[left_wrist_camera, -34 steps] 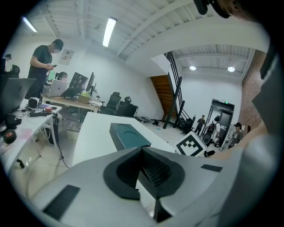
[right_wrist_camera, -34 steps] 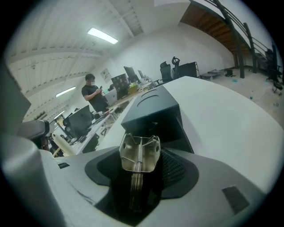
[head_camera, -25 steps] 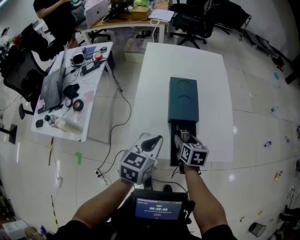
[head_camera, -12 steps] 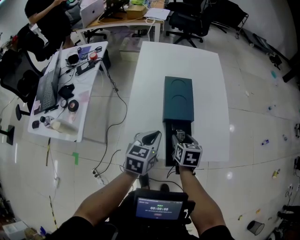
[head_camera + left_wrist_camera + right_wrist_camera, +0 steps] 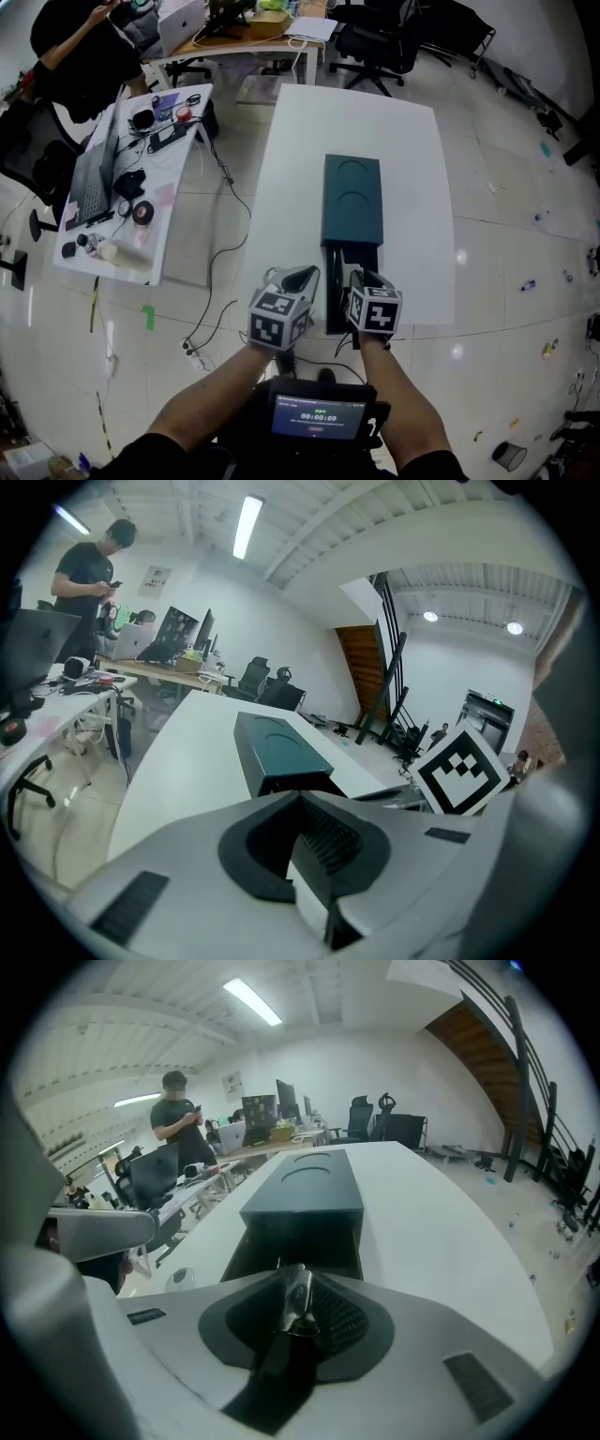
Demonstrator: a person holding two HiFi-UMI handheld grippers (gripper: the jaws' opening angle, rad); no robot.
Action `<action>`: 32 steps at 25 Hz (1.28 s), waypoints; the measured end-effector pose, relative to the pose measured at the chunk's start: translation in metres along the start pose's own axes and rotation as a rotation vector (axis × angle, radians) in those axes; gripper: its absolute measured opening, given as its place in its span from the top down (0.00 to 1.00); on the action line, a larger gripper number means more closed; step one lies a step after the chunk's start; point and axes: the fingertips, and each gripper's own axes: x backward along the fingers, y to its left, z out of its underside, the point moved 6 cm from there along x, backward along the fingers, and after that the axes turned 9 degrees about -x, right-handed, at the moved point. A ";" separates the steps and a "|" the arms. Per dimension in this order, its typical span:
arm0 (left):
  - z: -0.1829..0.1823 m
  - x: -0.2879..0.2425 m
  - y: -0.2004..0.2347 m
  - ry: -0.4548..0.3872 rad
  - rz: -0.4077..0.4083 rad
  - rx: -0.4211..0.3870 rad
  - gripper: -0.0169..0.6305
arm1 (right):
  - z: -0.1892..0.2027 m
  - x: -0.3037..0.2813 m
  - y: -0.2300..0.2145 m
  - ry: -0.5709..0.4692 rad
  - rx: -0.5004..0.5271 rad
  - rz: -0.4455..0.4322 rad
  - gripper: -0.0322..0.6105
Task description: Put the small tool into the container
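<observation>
- Between the jaws of the right gripper [image 5: 300,1309], the small tool [image 5: 295,1290] needs a firm, centred hold before anything else happens. I'd let the squeeze finish, check the tool doesn't twist, then lower it gently rather than drop it.
- Those jaws are closing and already narrow. The slim metallic tool stands upright between the ribbed pads, which look to be pressing on it, and nothing else is in there.
- Just ahead of and below the tool lies the open tray [image 5: 302,1241] of the dark teal container [image 5: 305,1194]. From the head view the right gripper [image 5: 352,277] hangs over the tray's near end, so the drop looks short. My guess is the tool should go in well clear of the tray's walls.
- Just beside it to the left, the left gripper [image 5: 300,279] has its jaws together on nothing and touches neither tool nor container.
- Everything sits on the long white table [image 5: 412,187], with the container lying lengthwise down its middle.
</observation>
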 end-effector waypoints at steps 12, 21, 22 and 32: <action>0.002 0.004 -0.001 0.001 -0.004 0.001 0.94 | -0.001 0.001 -0.001 0.010 -0.016 -0.029 0.86; 0.003 0.012 -0.008 0.008 -0.006 -0.004 0.94 | 0.002 -0.002 0.003 0.058 -0.047 -0.075 0.86; 0.003 0.015 -0.009 0.007 -0.008 -0.006 0.94 | 0.003 -0.001 0.003 0.061 -0.060 -0.078 0.86; -0.001 0.052 -0.024 -0.029 -0.050 -0.013 0.94 | -0.016 0.063 -0.004 -0.073 -0.089 -0.162 0.84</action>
